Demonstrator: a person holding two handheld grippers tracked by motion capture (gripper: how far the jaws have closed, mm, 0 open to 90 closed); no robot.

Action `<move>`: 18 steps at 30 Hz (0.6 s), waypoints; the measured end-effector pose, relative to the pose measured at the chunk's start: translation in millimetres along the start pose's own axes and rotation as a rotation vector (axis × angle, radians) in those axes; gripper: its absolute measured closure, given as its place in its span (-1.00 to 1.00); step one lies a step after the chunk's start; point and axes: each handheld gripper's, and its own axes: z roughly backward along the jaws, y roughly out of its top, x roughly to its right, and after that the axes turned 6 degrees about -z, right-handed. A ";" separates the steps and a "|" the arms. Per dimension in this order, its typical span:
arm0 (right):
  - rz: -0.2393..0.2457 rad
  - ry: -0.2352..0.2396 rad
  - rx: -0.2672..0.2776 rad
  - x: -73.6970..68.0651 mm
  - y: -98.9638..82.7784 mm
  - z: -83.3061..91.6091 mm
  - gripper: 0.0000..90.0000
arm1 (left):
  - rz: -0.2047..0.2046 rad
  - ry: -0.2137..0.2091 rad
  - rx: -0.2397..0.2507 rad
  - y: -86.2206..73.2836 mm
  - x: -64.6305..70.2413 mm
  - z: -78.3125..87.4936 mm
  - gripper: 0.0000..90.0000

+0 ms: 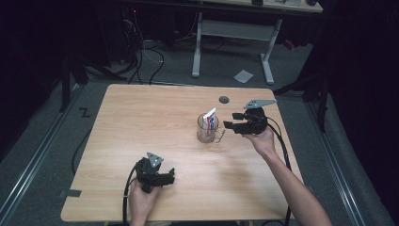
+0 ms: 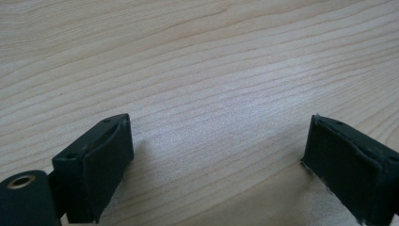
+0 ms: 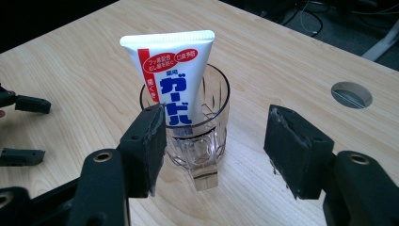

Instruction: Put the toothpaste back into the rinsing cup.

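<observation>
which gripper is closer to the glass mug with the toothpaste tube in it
Right. The right gripper sits open just beside the glass mug, facing its handle. The left gripper is open down near the table's front edge.

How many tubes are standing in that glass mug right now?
1. A single white toothpaste tube stands tilted inside the glass mug, cap end down, just ahead of the open right gripper.

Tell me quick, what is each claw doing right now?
Left gripper: open, holding nothing, over bare table.
Right gripper: open, empty, facing the glass mug.
</observation>
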 end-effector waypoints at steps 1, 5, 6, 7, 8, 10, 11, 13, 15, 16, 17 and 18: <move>0.000 0.000 0.000 0.0 0.0 0.0 -0.13 | 0.000 0.000 0.000 0.0 0.0 0.0 -0.80; -0.010 -0.008 -0.001 -1.5 0.1 3.4 -0.12 | 0.000 0.000 0.000 0.0 0.0 0.0 -0.80; -0.011 -0.009 -0.001 -1.9 0.0 4.0 -0.12 | 0.000 0.000 0.000 0.0 0.0 0.0 -0.80; -0.011 -0.010 0.001 -2.4 -0.2 6.0 -0.12 | 0.001 0.000 0.001 0.0 0.0 0.0 -0.80; -0.012 -0.010 0.001 -2.7 -0.3 7.1 -0.12 | 0.001 0.000 0.001 0.0 0.0 0.0 -0.80; -0.012 -0.017 0.005 -3.1 -0.4 10.6 -0.11 | 0.000 0.000 0.000 0.0 0.0 0.0 -0.80; -0.014 -0.018 0.010 -2.9 -0.6 12.2 -0.11 | 0.000 0.000 0.000 0.0 0.0 0.0 -0.80; -0.018 -0.027 0.024 -2.7 -2.4 15.7 -0.09 | 0.001 0.000 0.001 0.0 0.0 0.0 -0.80; -0.030 -0.029 0.025 -1.2 -5.2 18.7 -0.09 | 0.000 0.000 0.000 0.0 0.0 0.0 -0.80; -0.036 -0.029 0.026 -0.2 -6.8 20.1 -0.09 | 0.000 0.000 0.000 0.0 0.0 0.0 -0.80; -0.036 -0.029 0.026 -0.2 -6.8 20.1 -0.09 | 0.000 0.000 0.000 0.0 0.0 0.0 -0.80; -0.041 -0.032 0.030 1.3 -9.6 23.3 -0.09 | 0.000 0.000 0.000 0.0 0.0 0.0 -0.80</move>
